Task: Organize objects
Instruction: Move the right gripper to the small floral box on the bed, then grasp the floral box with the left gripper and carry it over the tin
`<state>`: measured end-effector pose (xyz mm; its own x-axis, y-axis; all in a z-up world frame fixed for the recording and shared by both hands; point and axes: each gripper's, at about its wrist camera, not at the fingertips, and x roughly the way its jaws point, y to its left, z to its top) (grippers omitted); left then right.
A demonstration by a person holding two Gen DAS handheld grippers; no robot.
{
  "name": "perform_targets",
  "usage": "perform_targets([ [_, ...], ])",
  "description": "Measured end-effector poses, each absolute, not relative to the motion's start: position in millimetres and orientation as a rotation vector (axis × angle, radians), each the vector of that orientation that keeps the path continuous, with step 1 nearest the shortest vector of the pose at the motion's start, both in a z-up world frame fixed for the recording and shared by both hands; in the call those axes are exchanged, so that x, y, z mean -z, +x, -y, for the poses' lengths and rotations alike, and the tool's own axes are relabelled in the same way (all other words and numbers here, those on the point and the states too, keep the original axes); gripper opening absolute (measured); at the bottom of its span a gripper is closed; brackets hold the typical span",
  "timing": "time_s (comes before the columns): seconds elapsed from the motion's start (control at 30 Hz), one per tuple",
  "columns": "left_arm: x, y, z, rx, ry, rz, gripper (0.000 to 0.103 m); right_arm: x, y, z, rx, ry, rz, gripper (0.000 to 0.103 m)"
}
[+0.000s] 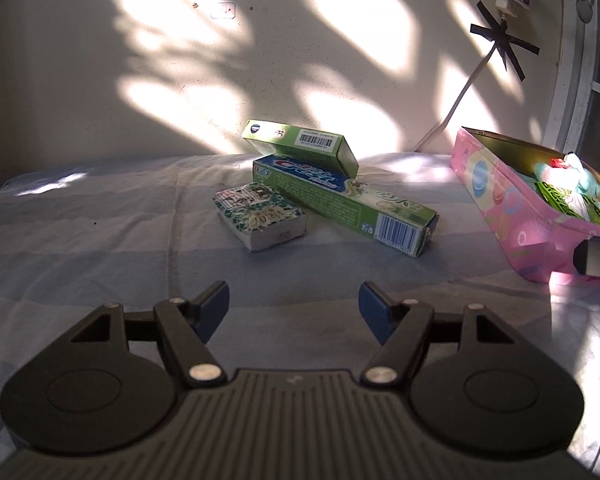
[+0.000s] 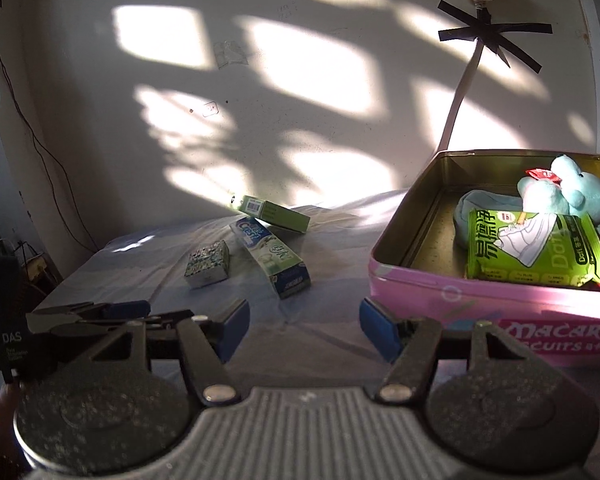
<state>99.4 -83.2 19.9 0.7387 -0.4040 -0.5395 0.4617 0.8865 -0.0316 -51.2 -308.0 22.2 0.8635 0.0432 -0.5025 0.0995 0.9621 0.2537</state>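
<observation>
Toothpaste box [image 1: 346,200]: lies on the bed sheet near the wall, one end propped under a smaller green box [image 1: 300,146] that tilts across it.
Patterned packet [image 1: 260,216]: just beside the toothpaste box, flat on the sheet.
Pink biscuit tin [image 2: 500,312]: open, on the right, well apart from the three loose items; holds a teal plush toy [image 2: 568,196], a green wipes pack [image 2: 536,248] and a pale blue cloth [image 2: 484,204].
Surface: pale blue-and-white sheet [image 1: 100,240], wrinkled, partly sunlit.
Room: cream wall [image 1: 180,60] dappled with window light; white cable [image 2: 460,96] taped with black strips.
Left gripper [image 1: 294,308]: low over the sheet, fingers spread, nothing between them.
Right gripper [image 2: 304,326]: spread wide and empty, beside the tin's front wall.
</observation>
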Motion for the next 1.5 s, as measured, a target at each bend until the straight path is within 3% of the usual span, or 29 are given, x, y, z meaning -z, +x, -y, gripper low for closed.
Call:
perform_targets([
  [0.47, -15, 159, -15, 0.192, -0.095, -0.581, 0.073, -4, 53, 225, -0.177, 0.096, -0.597, 0.064],
  [0.77, -9, 167, -26, 0.209, -0.186, -0.625, 0.073, 27, 152, 194, -0.152, 0.029, -0.663, 0.072],
  [0.83, -9, 167, -27, 0.217, -0.192, -0.624, 0.073, 33, 158, 195, -0.143, 0.03, -0.676, 0.065],
  [0.87, -9, 167, -28, 0.22, -0.195, -0.625, 0.073, 35, 159, 197, -0.152, 0.043, -0.694, 0.055],
  [1.13, -10, 167, -31, 0.319, -0.24, -0.614, 0.073, 33, 84, 196, -0.213, -0.066, -0.667, 0.054],
  [1.37, -9, 153, -1, 0.749, -0.293, -0.643, 0.072, 25, -15, 231, -0.253, -0.074, -0.679, 0.055],
  [1.5, -14, 119, 41, 0.965, -0.192, -0.663, 0.072, 22, -62, 261, -0.192, -0.019, -0.674, 0.062],
])
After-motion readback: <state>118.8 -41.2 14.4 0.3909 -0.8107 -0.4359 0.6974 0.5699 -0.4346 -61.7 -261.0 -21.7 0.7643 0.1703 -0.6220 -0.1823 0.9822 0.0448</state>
